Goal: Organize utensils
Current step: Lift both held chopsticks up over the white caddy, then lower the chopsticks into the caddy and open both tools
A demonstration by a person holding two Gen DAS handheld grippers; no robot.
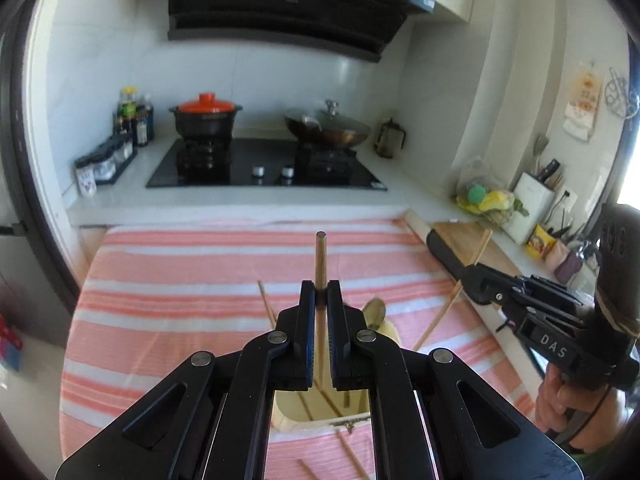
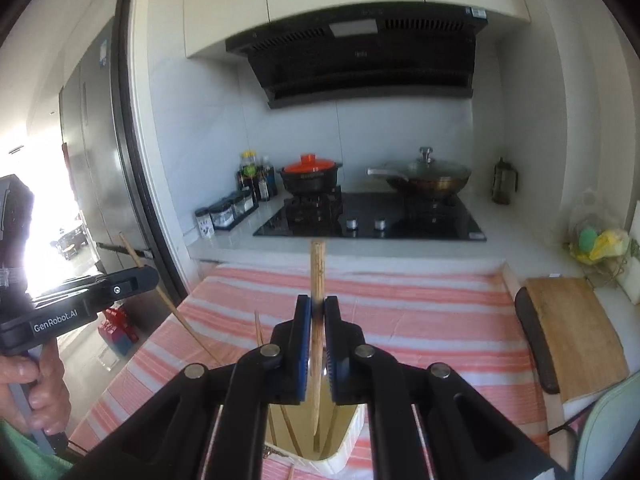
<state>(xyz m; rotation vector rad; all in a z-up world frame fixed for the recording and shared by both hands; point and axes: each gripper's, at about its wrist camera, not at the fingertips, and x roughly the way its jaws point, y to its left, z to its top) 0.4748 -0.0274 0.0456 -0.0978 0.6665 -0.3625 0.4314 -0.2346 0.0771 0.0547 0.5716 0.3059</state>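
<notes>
Left gripper (image 1: 320,292) pinching a chopstick (image 1: 320,256) upright above the holder (image 1: 320,412), ready to drop in. Right gripper (image 2: 316,308) clamped on another chopstick (image 2: 317,268), tip aimed down likewise.

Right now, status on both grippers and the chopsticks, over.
Left gripper shut on chopstick. Right gripper shut on another chopstick. Both above cream holder. Nothing blocking.
</notes>
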